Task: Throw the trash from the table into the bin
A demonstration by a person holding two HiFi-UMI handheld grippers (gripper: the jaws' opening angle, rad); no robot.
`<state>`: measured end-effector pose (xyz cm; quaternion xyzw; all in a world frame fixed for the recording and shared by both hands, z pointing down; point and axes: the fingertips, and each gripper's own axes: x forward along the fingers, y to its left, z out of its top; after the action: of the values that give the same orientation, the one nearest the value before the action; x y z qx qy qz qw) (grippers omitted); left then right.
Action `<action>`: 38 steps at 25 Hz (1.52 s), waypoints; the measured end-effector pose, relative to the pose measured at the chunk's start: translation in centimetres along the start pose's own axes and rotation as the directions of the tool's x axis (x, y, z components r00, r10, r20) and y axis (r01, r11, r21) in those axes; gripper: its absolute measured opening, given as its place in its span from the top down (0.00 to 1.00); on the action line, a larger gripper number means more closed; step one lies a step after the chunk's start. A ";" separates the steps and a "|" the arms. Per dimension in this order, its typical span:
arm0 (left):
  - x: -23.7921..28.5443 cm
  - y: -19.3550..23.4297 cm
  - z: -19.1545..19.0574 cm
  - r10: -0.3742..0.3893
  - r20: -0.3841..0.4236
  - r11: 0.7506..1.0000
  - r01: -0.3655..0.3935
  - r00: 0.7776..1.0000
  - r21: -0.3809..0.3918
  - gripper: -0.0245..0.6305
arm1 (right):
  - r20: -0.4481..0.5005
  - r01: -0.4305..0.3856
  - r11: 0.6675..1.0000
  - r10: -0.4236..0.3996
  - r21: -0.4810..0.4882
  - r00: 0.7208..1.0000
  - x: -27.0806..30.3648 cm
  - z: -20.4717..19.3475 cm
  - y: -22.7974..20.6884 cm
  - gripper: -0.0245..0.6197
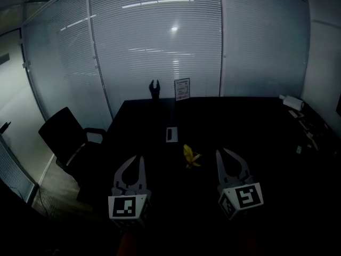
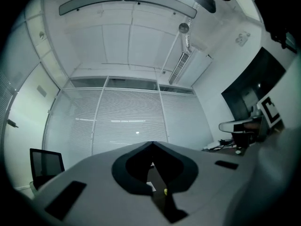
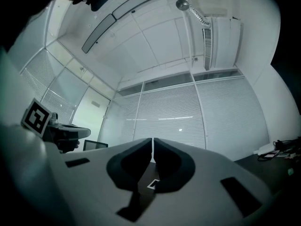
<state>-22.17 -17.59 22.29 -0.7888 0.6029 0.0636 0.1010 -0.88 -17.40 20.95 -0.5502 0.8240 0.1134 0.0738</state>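
I am holding my left tongs (image 1: 139, 159) in the lower left of the head view and my right tongs (image 1: 221, 152) in the lower right. Both are reaching out over the near part of the dark table (image 1: 256, 137), their marker cubes sitting toward the bottom edge of the frame.

In the left gripper view the left tongs are pressing tip against tip at the middle of the frame (image 2: 153, 143), and they are gripping nothing. In the right gripper view the right tongs (image 3: 153, 140) are doing the same: the tips are all but meeting, with only a hairline between them, and they are carrying nothing.

The banana peel (image 1: 191, 157) is lying on the table just below the centre of the head view. It is sitting between the two pairs of tips, nearer the right pair, and is touching neither. Through the opening behind the left tongs' tips it is showing as a small yellow speck (image 2: 165, 191).

Just above the peel in the head view a small white-edged rectangle (image 1: 171, 134) is lying flat on the table. At the table's far edge, above centre, a framed sign (image 1: 182, 89) is standing upright with a dark object (image 1: 154, 89) just to its left. A black office chair (image 1: 66, 137) is standing at the left of the frame, beside the table.
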 end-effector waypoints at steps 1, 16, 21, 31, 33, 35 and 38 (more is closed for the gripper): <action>0.9 -0.2 -0.2 0.010 0.000 1.000 -0.010 1.000 0.003 0.96 | 0.002 -0.006 1.000 0.006 0.000 1.000 0.7 -0.2 -0.8 0.96; 11.9 3.6 -5.2 0.035 -0.028 0.999 -0.035 0.999 0.008 0.96 | -0.030 -0.024 0.999 0.025 0.029 0.999 12.1 -6.5 -4.7 0.96; 17.3 6.8 -6.7 -0.001 -0.028 1.000 0.001 1.000 0.000 0.96 | -0.047 0.010 1.000 -0.009 0.027 0.999 17.5 -8.6 -5.1 0.96; 22.6 10.0 -11.2 -0.029 -0.066 0.999 0.028 0.997 -0.017 0.96 | -0.164 -0.011 0.998 0.021 0.058 0.986 23.8 -15.7 -5.0 0.78; 23.1 10.4 -13.0 -0.032 -0.084 0.999 0.030 0.996 -0.027 0.96 | -0.228 -0.011 0.997 0.029 0.082 0.973 24.4 -19.0 -4.9 0.71; 23.5 10.8 -15.0 -0.035 -0.104 0.999 0.031 0.994 -0.036 0.96 | -0.300 -0.011 0.995 0.042 0.103 0.953 24.7 -22.5 -4.6 0.64; 24.2 11.2 -17.7 -0.042 -0.138 0.998 0.035 0.990 -0.050 0.96 | -0.414 -0.023 0.992 0.073 0.125 0.907 25.2 -27.6 -4.2 0.56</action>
<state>-26.92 -47.29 33.15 -0.8051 0.5914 0.0210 0.0411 -6.59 -48.79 40.88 -0.5359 0.8392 -0.0536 -0.0749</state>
